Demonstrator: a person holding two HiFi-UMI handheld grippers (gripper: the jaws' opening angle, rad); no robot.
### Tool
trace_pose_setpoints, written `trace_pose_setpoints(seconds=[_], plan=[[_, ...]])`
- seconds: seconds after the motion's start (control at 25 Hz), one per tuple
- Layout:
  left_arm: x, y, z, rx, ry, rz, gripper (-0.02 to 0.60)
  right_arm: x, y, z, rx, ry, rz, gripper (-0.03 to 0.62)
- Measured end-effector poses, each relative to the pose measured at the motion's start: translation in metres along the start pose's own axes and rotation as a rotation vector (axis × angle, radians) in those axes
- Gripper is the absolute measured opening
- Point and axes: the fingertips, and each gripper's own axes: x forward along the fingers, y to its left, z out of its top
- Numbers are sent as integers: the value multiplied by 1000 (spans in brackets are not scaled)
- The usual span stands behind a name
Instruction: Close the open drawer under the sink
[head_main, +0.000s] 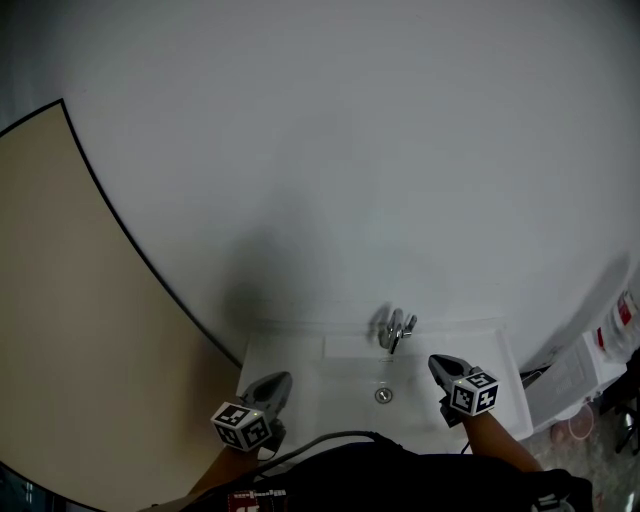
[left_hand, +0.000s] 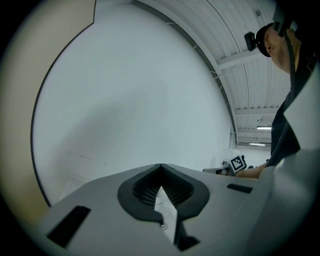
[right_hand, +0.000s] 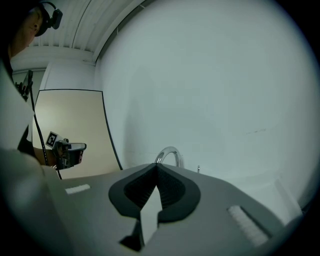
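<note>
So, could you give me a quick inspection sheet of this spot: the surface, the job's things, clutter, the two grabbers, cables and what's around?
Surface: white sink with a drain and a chrome tap.
Job's things: the drawer under the sink is not in any view.
Clutter: nothing seen on the sink.
Grippers: left gripper and right gripper are both shut and empty, one at each side of the basin.
Cables: a black cable lies close to the person's body.
Surroundings: white wall; beige panel at left; white items at right, too small to identify.
</note>
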Motion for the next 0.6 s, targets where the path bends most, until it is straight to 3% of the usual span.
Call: trace_pose_setpoints(seconds=[0.6], plan=[[4,-4,-1,9,10,-26,-2,-5,2,0,-16,1,-4,-2]])
